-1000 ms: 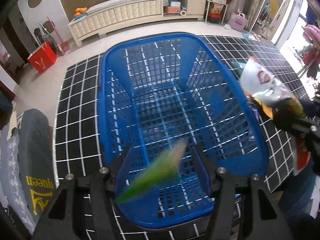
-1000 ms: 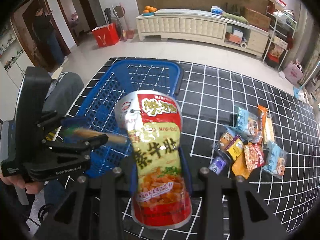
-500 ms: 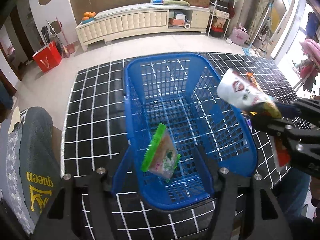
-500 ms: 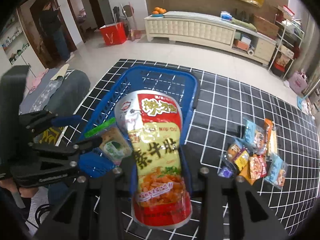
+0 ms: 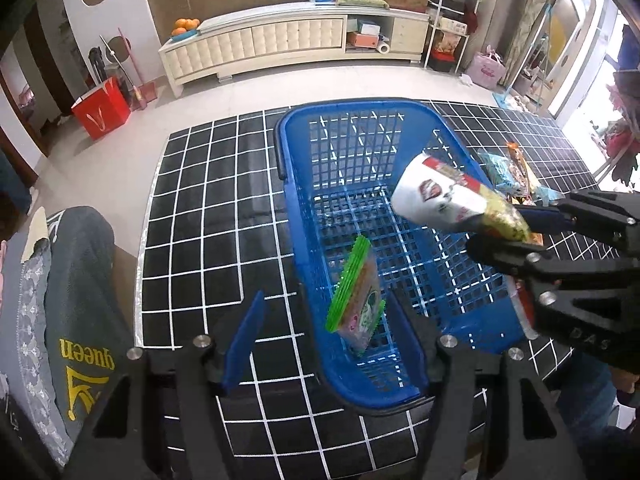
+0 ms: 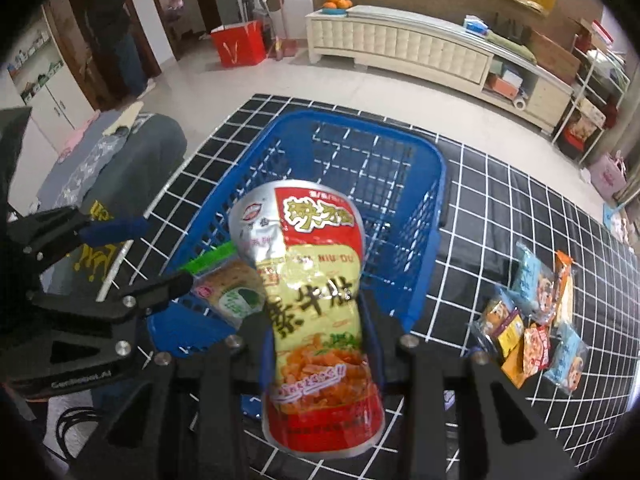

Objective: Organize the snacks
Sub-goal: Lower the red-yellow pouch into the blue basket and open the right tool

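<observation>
The green packet (image 5: 357, 295), a blur between the left gripper (image 5: 325, 338)'s fingers a second ago, is now lying free in the basket (image 5: 296, 216), long axis running away from that gripper, whose jaws are standing open and empty. The right gripper (image 6: 320, 338) is clamping the red pouch (image 6: 316, 300), standing upright over the near rim.

Yellow "queen" lettering, upside down, on grey garment (image 5: 76, 312). "NIU-DU" and large Chinese characters on red-yellow snack bag (image 6: 316, 300). "DAS" embossed on right gripper (image 5: 504, 236) body. Partly legible "GenRobot.AI" on left gripper (image 6: 132, 248).
</observation>
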`<state>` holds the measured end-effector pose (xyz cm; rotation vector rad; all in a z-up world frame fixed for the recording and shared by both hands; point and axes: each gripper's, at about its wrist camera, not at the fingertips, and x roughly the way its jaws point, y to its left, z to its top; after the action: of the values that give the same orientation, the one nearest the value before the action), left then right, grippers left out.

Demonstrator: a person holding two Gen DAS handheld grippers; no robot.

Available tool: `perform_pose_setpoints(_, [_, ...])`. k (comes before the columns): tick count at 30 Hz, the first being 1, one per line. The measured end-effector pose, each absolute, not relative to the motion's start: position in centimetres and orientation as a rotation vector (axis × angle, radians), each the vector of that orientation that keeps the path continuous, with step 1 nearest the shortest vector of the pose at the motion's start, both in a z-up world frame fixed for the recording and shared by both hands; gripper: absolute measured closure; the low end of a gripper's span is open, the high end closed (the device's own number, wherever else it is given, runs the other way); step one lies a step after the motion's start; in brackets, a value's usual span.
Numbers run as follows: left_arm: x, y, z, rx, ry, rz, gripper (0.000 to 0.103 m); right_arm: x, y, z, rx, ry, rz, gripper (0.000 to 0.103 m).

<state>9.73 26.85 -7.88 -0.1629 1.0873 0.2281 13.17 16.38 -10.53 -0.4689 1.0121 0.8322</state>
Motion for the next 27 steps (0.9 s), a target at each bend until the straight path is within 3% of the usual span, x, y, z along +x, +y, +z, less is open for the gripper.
perform_pose_setpoints(4, [9.9, 26.6, -8.5, -0.164, 1.1, 0.216, 0.042, 13.2, 16.3, -10.8, -0.458, 1.02, 0.844, 0.052])
perform_pose_setpoints(7, [9.8, 26.5, -8.7, -0.156, 1.107, 0.211, 0.042, 13.3, 16.1, -10.4, -0.439, 0.989, 0.839, 0.037])
perform_pose_setpoints(9, [9.8, 26.3, -8.6, -0.158, 1.104, 0.198, 0.042, 13.4, 16.3, -10.3, -0.461, 0.982, 0.823, 0.021])
perform_pose_setpoints(10, [9.7, 26.3, -8.6, -0.157, 1.105, 0.2, 0.042, 13.3, 16.2, -10.2, -0.469, 0.981, 0.825, 0.019])
perform_pose_setpoints(27, [11.0, 20.3, -6.3, -0.133, 1.084, 0.15, 0.042, 14.3, 7.3, -6.9, -0.367, 0.957, 0.713, 0.015])
